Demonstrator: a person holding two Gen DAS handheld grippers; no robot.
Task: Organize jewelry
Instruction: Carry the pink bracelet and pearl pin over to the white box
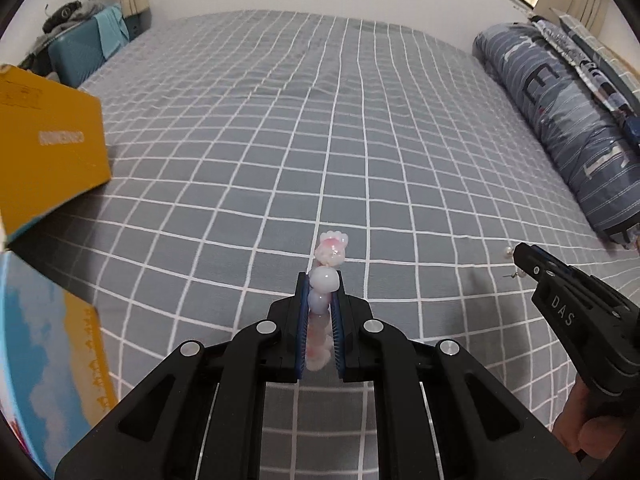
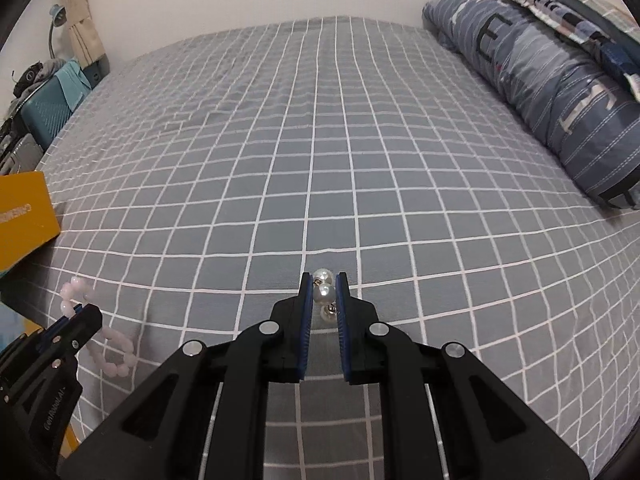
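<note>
My left gripper is shut on a pink and white bead bracelet and holds it above the grey checked bedsheet. In the right wrist view the bracelet hangs as a loop from the left gripper at the lower left. My right gripper is shut on pearl earrings, close over the sheet. The right gripper also shows in the left wrist view, with a pearl at its tip.
A yellow box lid stands at the left, with a blue and yellow box below it. A rolled blue quilt lies along the right edge of the bed. A teal suitcase stands beyond the far left corner.
</note>
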